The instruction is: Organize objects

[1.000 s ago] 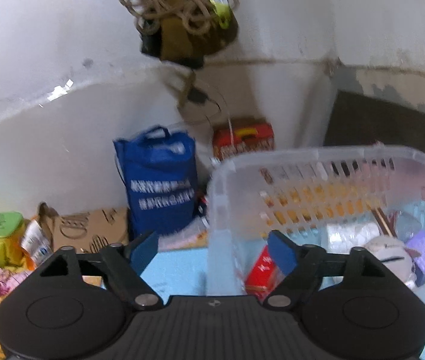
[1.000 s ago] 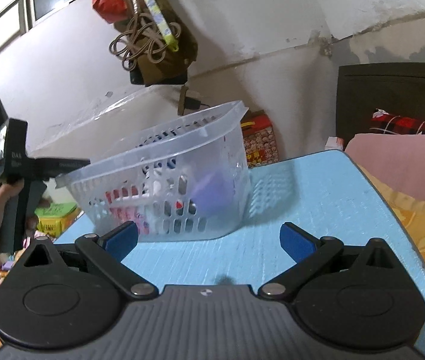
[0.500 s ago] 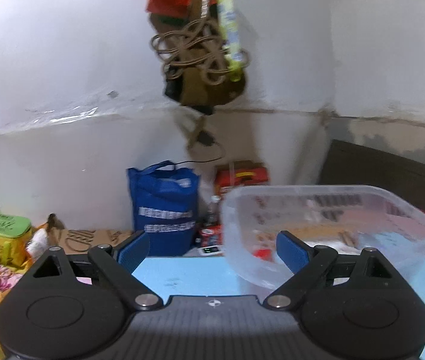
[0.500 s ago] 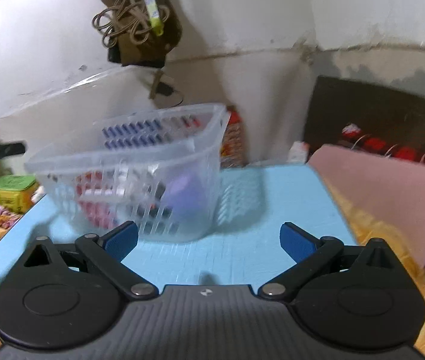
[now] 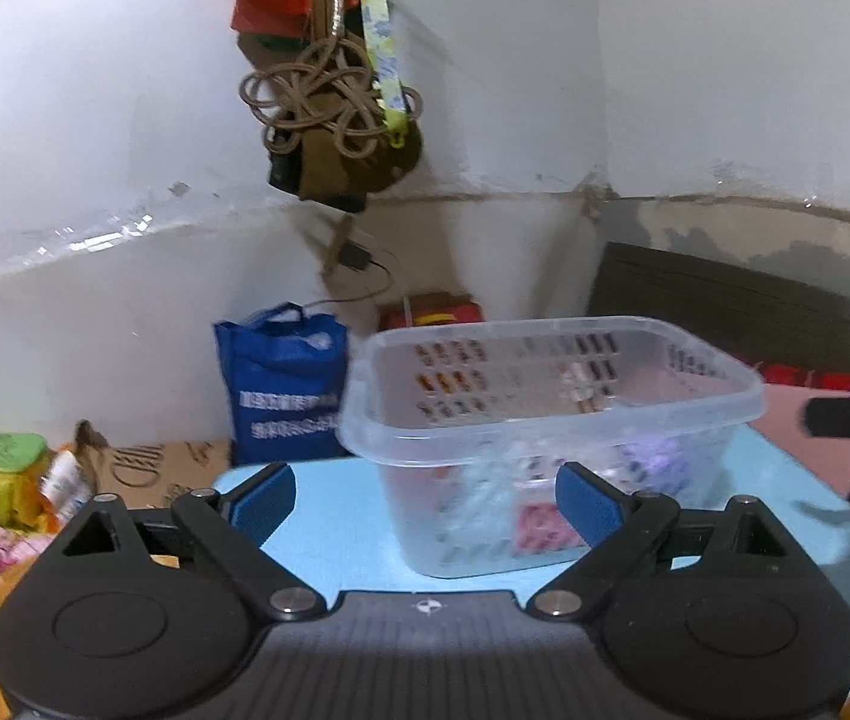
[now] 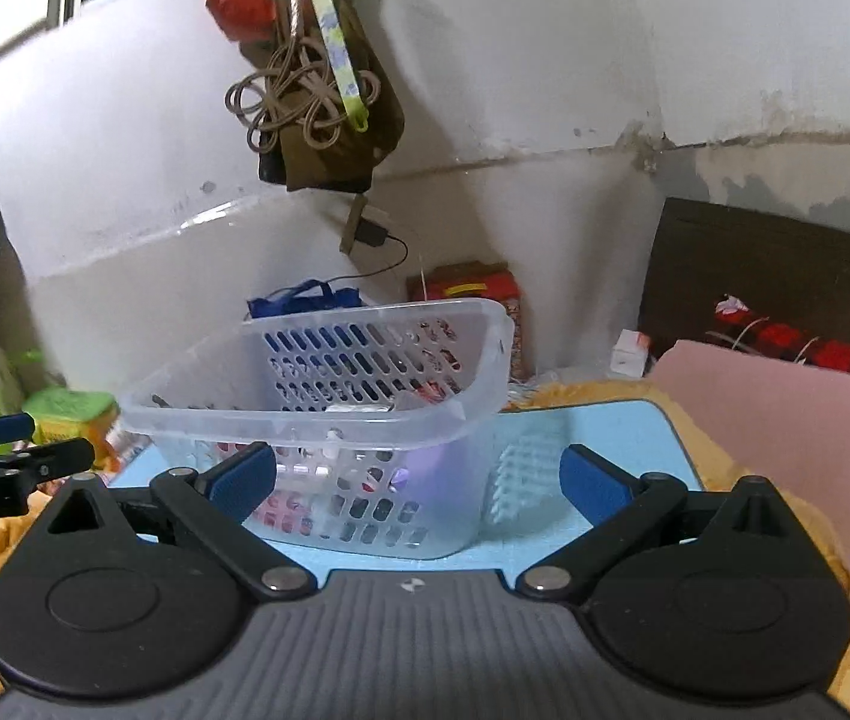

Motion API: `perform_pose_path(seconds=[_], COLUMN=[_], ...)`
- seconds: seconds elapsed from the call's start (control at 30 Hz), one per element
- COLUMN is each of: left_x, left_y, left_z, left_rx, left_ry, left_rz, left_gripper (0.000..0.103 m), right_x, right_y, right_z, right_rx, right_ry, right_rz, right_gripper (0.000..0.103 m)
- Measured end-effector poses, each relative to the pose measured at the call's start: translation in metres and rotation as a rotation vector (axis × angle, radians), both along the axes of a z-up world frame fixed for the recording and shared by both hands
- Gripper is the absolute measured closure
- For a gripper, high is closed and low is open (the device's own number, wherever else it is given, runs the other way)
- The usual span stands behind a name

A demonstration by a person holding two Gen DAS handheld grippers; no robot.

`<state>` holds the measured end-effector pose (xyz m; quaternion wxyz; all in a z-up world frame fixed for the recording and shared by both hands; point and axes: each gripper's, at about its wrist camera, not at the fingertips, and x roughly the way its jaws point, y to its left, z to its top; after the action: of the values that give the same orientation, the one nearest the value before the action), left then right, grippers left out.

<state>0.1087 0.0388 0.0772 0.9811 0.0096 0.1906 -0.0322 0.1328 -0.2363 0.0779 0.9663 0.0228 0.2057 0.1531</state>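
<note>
Both the left gripper [image 5: 425, 495] and the right gripper [image 6: 419, 480] hang with fingers spread wide and holding nothing, each facing the clear perforated basket [image 6: 329, 420] of small items standing on the light-blue table [image 6: 616, 438].

A lived-in home bedroom: dark headboard [image 6: 772, 264], shopping bag [image 5: 284, 381], bags hanging on wall [image 6: 311, 90]
</note>
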Motion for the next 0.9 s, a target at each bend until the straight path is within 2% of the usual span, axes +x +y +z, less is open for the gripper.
perform_pose_path(seconds=[0.27,0.47,0.7,0.8,0.9], left_x=[0.017,0.021,0.023,0.02,0.018], left_y=[-0.02,-0.027,-0.029,-0.028,-0.027], left_z=[0.008,0.017,0.023,0.026,0.029], left_rx=[-0.027,-0.014,-0.005,-0.009,-0.014], left_ry=[0.062,0.06,0.076,0.075,0.072], left_rz=[-0.022,-0.008,-0.005,-0.005,-0.001], left_gripper=[0.008,0.008,0.008,0.008,0.008], right_x=[0.023,0.022,0.02,0.015,0.014], right_y=[0.025,0.034,0.035,0.035,0.039], right_z=[0.01,0.012,0.015,0.014,0.015], right_rx=[-0.025,-0.074,-0.06,-0.047,-0.083], right_ry=[0.068,0.055,0.043,0.006,-0.002], right_rz=[0.038,0.028,0.001,-0.021,-0.031], right_gripper=[0.0,0.0,0.0,0.0,0.0])
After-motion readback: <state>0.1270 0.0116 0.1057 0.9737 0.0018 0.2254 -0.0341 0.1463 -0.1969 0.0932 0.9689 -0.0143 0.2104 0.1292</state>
